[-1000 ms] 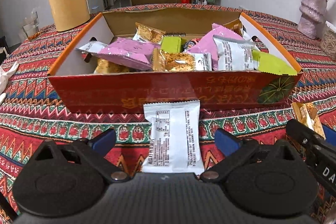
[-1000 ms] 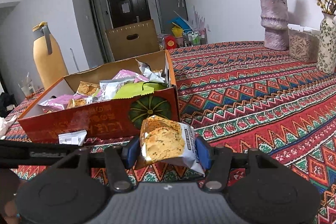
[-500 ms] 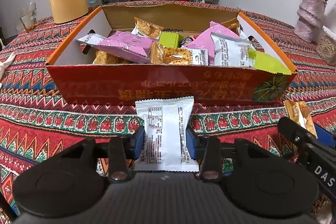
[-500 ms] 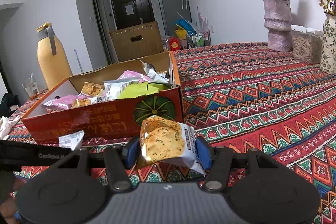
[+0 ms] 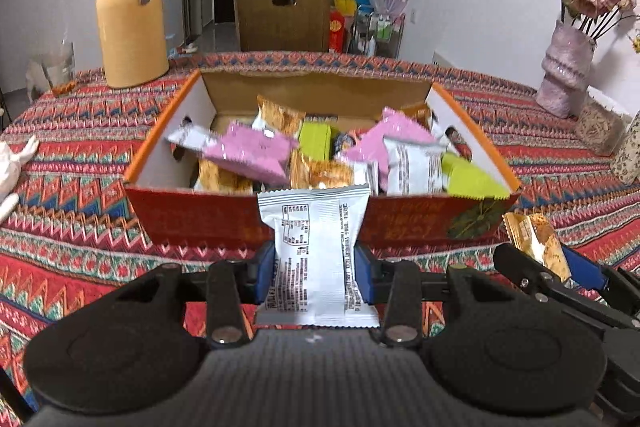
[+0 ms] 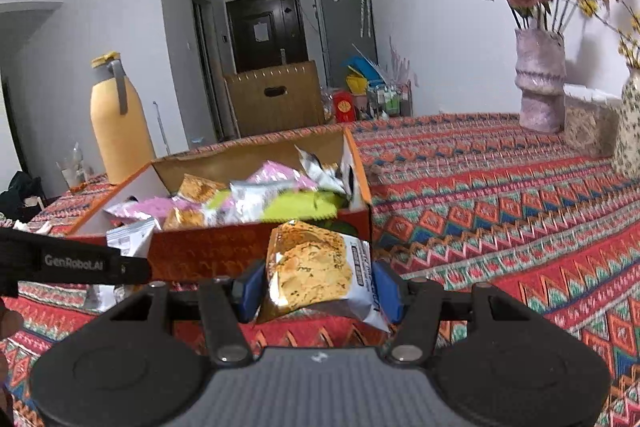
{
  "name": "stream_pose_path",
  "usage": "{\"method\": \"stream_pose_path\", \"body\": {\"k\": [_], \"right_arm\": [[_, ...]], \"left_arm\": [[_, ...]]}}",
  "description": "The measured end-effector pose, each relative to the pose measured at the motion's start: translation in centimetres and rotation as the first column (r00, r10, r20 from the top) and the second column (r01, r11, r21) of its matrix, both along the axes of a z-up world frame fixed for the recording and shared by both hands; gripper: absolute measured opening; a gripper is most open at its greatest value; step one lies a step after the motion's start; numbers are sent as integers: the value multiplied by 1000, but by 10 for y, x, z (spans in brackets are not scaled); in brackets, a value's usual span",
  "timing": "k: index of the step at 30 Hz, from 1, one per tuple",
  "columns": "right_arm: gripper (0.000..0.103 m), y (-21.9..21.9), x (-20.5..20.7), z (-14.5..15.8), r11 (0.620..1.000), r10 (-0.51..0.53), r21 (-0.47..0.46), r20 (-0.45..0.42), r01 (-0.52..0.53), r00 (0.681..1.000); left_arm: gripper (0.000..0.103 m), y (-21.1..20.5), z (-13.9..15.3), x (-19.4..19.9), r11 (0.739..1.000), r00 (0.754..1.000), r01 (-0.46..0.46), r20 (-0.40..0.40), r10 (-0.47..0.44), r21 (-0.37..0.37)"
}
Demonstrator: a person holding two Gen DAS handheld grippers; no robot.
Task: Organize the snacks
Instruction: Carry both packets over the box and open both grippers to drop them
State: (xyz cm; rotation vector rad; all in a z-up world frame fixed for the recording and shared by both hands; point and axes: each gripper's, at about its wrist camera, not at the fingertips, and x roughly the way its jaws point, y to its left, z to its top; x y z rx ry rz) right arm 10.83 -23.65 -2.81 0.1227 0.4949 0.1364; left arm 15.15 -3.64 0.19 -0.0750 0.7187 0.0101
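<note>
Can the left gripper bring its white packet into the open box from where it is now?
Probably yes. The left gripper, jaws shut on the white packet, is just before the box; the top is open, and only the low front wall must be cleared.

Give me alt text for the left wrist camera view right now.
The left gripper holds a white snack packet upright between its jaws, in front of an open orange box filled with snack packets. The box sits on a patterned tablecloth; a yellow jug stands behind.
</note>
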Motion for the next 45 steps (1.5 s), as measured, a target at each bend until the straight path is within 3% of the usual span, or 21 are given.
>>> {"method": "stream_pose_path", "body": {"k": [12,24,34,41,44,45], "right_arm": [[56,24,28,37,999,20,-33,63,-18,998],[56,48,75,58,996,29,-91,99,-20,995],[56,66,126,51,988,54,-146,84,-42,995],[57,70,142,35,986,48,-162,42,-40,998],[63,69,143,30,985,52,-164,29,-47,998],[72,70,143,29,985,56,-168,27,-51,998]], "left_arm": [[41,17,33,21,1000,997,-20,75,20,0],[41,31,47,56,999,991,-42,130,39,20],[41,47,35,100,993,991,-106,91,102,41],[43,51,20,115,993,994,-100,54,97,59],[50,51,16,116,993,995,-92,50,88,74],[56,51,16,115,993,995,-91,53,88,77]]}}
